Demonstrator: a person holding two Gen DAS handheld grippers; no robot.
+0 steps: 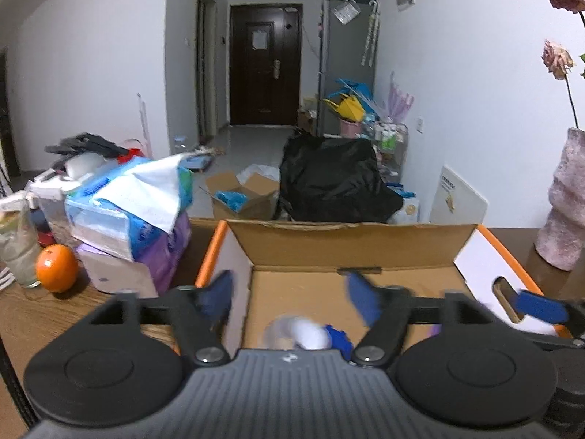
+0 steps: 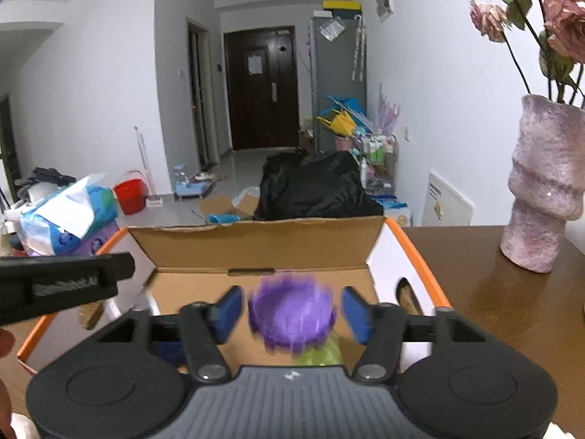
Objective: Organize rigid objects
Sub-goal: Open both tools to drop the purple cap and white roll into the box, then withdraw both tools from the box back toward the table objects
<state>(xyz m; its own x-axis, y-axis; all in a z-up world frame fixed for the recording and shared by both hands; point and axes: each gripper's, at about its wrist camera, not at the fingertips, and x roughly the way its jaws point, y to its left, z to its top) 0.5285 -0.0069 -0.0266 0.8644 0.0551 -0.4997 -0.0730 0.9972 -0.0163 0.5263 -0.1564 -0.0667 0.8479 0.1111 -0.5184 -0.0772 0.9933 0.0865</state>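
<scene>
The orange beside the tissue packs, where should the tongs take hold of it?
Grip the orange across its middle, coming from above: it is round, and the tissue packs crowd its right side while a plastic bag crowds its left.

One box [image 1: 351, 245], two grippers [image 1: 292, 298] [image 2: 292, 312], one orange [image 1: 56, 267].

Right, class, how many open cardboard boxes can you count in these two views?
2. One cardboard box sits on the wooden table; a smaller box lies on the floor behind it, beside the black bag. Clutter may hide others.
</scene>
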